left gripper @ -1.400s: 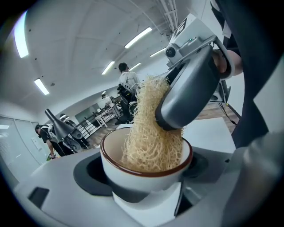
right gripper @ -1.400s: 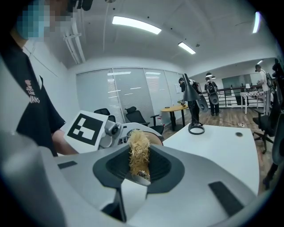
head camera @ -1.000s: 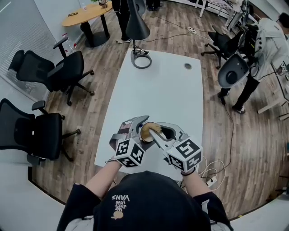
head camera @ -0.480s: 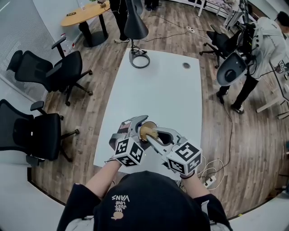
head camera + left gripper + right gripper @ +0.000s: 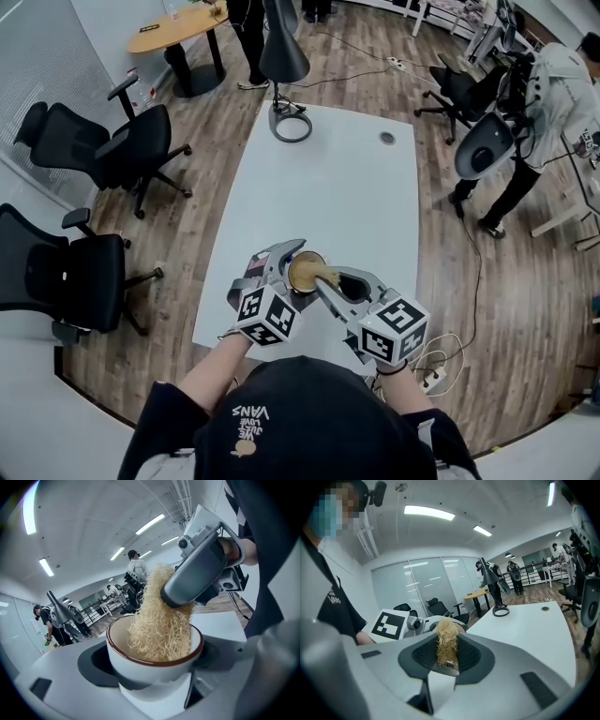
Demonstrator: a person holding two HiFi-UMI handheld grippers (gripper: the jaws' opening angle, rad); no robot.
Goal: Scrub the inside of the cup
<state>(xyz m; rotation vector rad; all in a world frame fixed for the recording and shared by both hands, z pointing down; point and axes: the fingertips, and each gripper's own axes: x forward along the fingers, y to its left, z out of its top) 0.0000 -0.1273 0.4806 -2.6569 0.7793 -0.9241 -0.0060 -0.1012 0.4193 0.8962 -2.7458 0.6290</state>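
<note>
Barely nudged rightward since half a second ago, clamping the scrubber [image 5: 161, 620] inside the cup [image 5: 140, 667] with the right gripper [image 5: 446, 663], pinching the cup in the left gripper [image 5: 157, 693].

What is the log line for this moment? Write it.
left gripper: shut on cup | right gripper: shut on scrubber | scrubber: end inside cup

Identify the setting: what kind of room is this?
Most likely an open-plan office or lab workspace, not a kitchen: a long white table, black swivel office chairs on wood-look flooring, and glass partition walls under ceiling strip lights.
</note>
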